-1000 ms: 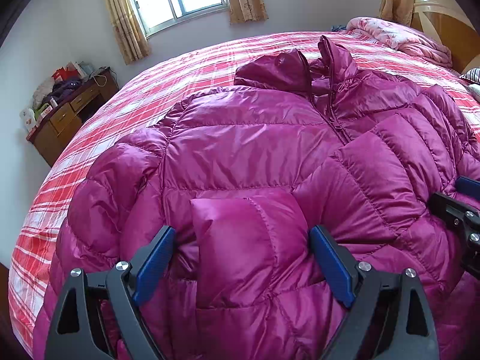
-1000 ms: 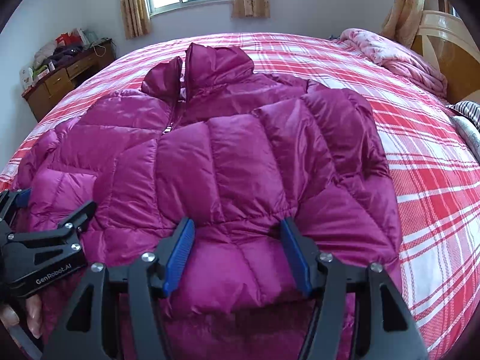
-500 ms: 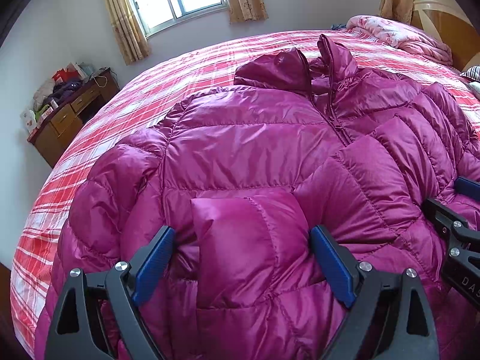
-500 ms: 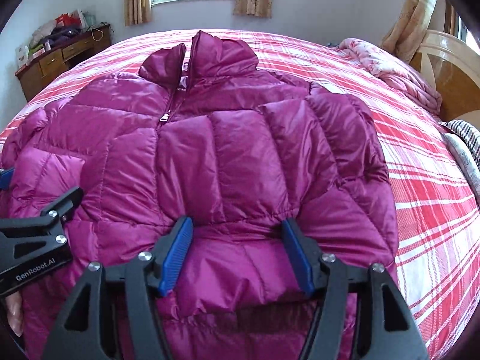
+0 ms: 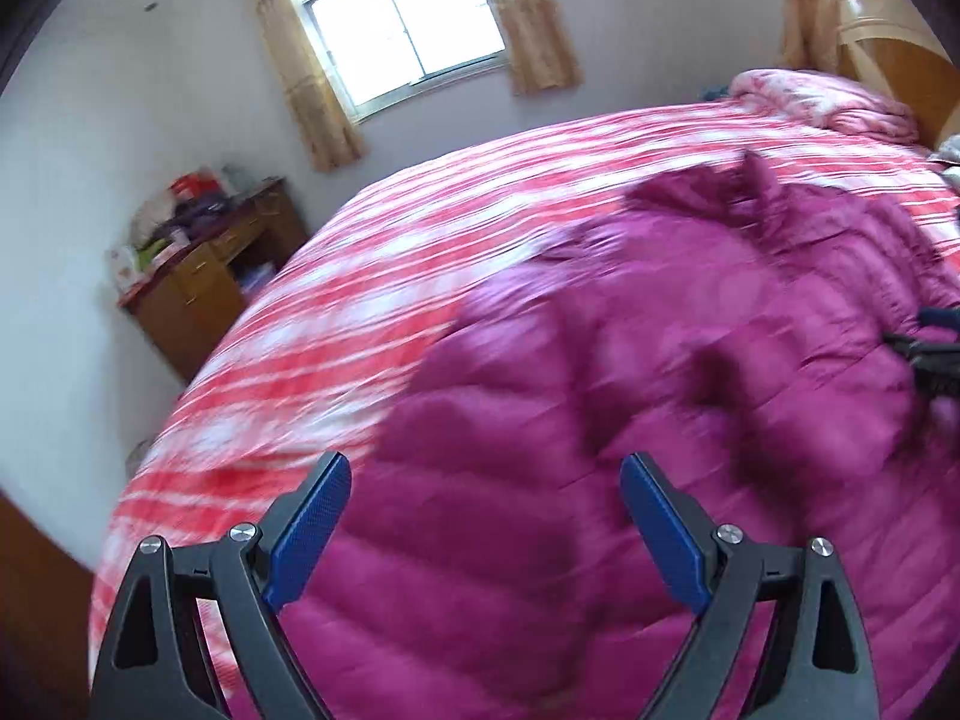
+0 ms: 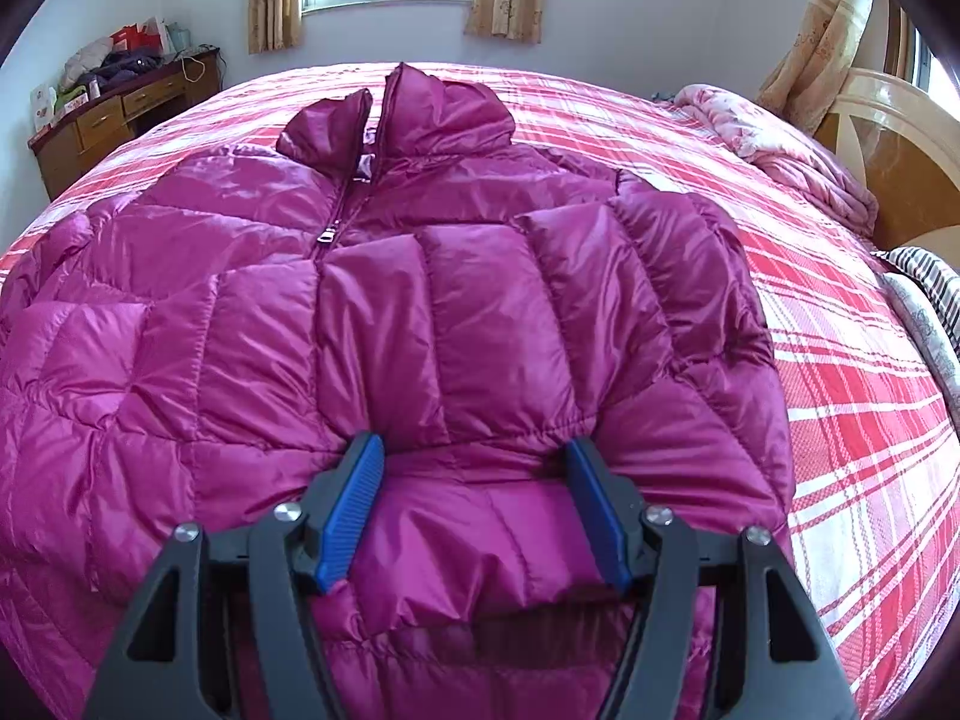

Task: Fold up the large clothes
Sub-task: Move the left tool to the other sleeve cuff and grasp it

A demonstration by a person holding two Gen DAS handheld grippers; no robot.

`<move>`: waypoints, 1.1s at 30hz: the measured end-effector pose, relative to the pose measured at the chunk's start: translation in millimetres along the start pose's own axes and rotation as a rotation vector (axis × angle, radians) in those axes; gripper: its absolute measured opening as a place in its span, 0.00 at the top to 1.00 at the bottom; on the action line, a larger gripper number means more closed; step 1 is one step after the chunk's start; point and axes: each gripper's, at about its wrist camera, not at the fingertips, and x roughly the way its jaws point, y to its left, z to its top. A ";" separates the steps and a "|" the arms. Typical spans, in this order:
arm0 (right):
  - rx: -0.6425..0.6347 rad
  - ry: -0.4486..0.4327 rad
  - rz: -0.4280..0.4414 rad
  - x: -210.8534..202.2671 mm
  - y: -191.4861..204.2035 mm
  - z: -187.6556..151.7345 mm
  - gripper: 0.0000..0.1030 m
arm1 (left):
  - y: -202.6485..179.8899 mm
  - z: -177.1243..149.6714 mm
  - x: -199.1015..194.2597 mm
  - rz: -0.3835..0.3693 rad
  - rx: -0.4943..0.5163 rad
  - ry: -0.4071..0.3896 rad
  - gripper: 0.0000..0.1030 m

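Observation:
A magenta puffer jacket (image 6: 432,300) lies front up on the red plaid bed (image 6: 852,396), collar towards the window, both sleeves folded in over the body. It shows blurred in the left wrist view (image 5: 630,420). My left gripper (image 5: 485,492) is open and empty above the jacket's left edge. My right gripper (image 6: 474,474) is open, its blue pads on either side of the folded sleeve's cuff at the jacket's lower front. The right gripper's tip (image 5: 933,354) shows at the right edge of the left wrist view.
A wooden desk (image 5: 210,288) with clutter stands by the wall left of the bed, also seen in the right wrist view (image 6: 120,114). A pink quilt (image 6: 786,150) and a wooden headboard (image 6: 900,144) are at the right. Striped bedding (image 6: 930,300) lies on the bed's right edge.
My left gripper has swung left and lifted off the folded left sleeve, now over the jacket's left edge with more bed in view. My right gripper has moved slightly forward over the cuff.

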 end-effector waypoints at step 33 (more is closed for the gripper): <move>-0.019 -0.003 0.006 -9.0 -1.8 -0.7 0.34 | 149.1 -58.4 -52.1 0.024 -0.250 -0.052 0.84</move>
